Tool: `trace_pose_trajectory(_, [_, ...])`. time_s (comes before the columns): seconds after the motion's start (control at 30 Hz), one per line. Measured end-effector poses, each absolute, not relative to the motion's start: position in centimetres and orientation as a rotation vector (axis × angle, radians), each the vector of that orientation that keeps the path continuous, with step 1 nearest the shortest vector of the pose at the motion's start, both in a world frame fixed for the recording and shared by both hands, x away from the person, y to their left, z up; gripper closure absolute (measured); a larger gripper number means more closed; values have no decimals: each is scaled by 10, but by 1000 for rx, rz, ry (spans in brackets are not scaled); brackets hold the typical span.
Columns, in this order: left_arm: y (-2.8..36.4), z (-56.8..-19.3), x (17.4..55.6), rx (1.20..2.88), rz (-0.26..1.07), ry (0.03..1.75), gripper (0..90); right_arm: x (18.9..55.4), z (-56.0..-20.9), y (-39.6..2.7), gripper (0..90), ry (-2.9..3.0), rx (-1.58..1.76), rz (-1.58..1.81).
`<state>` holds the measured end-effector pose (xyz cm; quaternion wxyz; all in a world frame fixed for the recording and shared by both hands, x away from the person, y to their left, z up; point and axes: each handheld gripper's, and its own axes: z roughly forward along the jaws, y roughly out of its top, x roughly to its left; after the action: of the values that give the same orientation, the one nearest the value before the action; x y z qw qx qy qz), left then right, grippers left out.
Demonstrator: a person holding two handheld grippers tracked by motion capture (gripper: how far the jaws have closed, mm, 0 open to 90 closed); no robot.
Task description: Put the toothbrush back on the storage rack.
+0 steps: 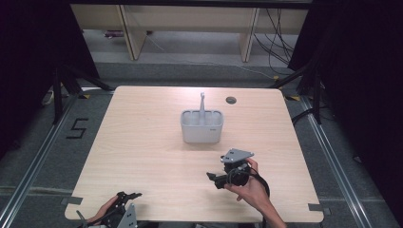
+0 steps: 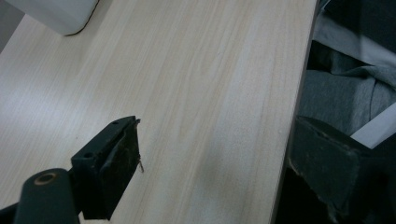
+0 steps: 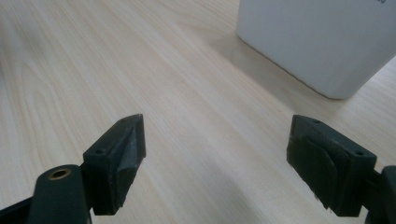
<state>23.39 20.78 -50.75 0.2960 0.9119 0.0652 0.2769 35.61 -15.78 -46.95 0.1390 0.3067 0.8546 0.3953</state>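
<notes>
Bare wooden table (image 1: 142, 156) around central white caddy (image 1: 202, 127), left gripper (image 1: 124, 202) at near edge, right gripper (image 1: 223, 176) inboard, jaws wide apart, empty.

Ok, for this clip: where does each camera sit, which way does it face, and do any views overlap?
High view: above the person's side, looking forward and down on the table; both hands enter from below, left gripper and right gripper.
Left gripper view: along open jaws, over the table's edge.
Right gripper view: along open jaws, low over the wood.
Shared: the white caddy appears in all three.
</notes>
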Motion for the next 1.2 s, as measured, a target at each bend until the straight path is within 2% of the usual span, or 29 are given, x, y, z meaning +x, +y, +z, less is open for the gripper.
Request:
trace_pose_trajectory(0.93, [208, -507, 234, 2424, 741, 174, 157, 323, -483, -173, 198, 2491, 896, 1123])
trace_pose_trajectory(1.2, [208, -507, 234, 2430, 736, 166, 157, 312, -486, -179, 169, 2516, 884, 1107])
